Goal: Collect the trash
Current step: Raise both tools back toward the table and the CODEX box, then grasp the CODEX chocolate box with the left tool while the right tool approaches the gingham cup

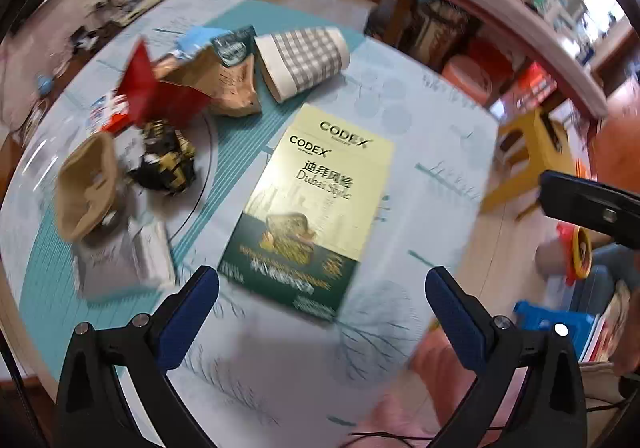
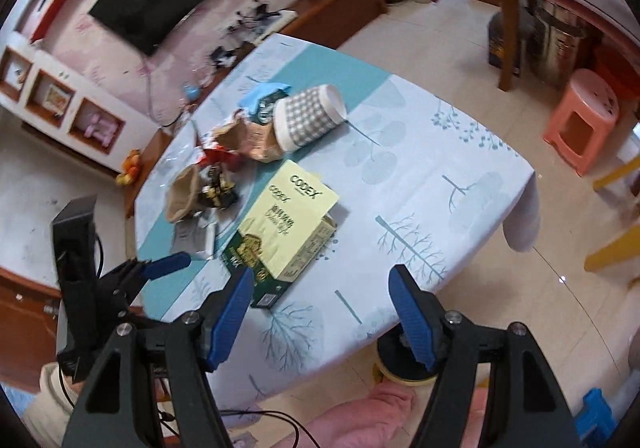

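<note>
- On the table (image 2: pixel 440 176), near edge: CODEX box (image 1: pixel 308 204) lies flat, label up, one end flap open in the right wrist view. Closest trash item to both grippers.
- Just beyond it, a litter cluster: checked paper cup (image 1: pixel 302 62) tipped on its side, crumpled brown paper bag (image 1: pixel 224 84), red wrapper (image 1: pixel 156 92), black-and-gold wrapper (image 1: pixel 168 162), tan crumpled pouch (image 1: pixel 86 184), white packet (image 1: pixel 132 256). Most touch or overlap; the cup sits just beside the bag.
- Left gripper (image 1: pixel 322 304): jaws wide apart, nothing between the pads, aimed steeply down with the box's near end just ahead of the fingertips. Not touching it.
- Right gripper (image 2: pixel 322 312): also spread wide, empty, hanging over the near table edge beside the box.
- No bin or bag for the trash shows in either view; can't tell where it goes.
- Step, my read: approach phase, first pick not yet made. Nothing collected so far as the table shows.
- Next move likely calls for a grasp on the box. Flat on the cloth, so a top-down pinch on the faces won't work; take it across the narrow width or by the open flap end.
- Risks: box sliding on the tablecloth (image 2: pixel 280 60), or a finger snagging the cloth.
- Left wrist view is blurred, so fine gaps there are uncertain.
</note>
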Demonstrator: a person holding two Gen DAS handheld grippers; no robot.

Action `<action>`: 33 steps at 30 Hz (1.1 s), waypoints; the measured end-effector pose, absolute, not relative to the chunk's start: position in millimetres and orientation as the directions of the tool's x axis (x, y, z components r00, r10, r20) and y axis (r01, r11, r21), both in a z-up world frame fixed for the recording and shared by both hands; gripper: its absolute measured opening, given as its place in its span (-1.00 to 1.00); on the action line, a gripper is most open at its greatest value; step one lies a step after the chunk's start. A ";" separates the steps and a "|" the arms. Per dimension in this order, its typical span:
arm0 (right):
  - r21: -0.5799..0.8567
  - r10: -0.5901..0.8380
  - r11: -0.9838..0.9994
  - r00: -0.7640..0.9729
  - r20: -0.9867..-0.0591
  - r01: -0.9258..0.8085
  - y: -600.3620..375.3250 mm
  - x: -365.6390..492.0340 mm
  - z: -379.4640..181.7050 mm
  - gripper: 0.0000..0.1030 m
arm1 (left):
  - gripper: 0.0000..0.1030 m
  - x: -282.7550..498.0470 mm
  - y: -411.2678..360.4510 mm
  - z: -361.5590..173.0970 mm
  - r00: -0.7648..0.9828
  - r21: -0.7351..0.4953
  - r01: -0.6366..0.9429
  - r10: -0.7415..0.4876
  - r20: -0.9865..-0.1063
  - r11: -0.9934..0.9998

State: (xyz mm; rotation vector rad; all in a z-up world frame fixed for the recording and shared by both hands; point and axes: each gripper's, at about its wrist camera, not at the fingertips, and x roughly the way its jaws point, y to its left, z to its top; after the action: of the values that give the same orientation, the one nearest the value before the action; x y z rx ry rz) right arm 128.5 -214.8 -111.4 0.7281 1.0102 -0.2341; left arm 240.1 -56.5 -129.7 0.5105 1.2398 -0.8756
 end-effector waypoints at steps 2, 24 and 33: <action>0.437 0.132 0.736 0.523 -0.842 0.517 -213.6 129.4 -115.4 0.37 | 0.99 248.3 -65.2 -142.9 0.053 -0.116 0.819 -0.275 -0.960 0.562; 0.411 0.095 0.664 0.475 -0.875 0.625 -215.2 127.5 -140.9 0.37 | 0.99 259.3 -98.3 -208.8 -0.009 -0.074 0.884 -0.141 -0.990 0.461; 0.395 0.097 0.693 0.466 -0.880 0.603 -211.9 134.4 -140.2 0.37 | 0.96 255.7 -115.0 -218.5 -0.027 -0.086 0.851 -0.121 -0.992 0.517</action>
State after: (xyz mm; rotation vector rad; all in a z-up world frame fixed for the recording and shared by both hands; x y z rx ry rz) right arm 134.4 -211.9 -140.2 0.7709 1.0607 -0.3515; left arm 255.7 -115.0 -218.5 0.6938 1.3830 -0.8865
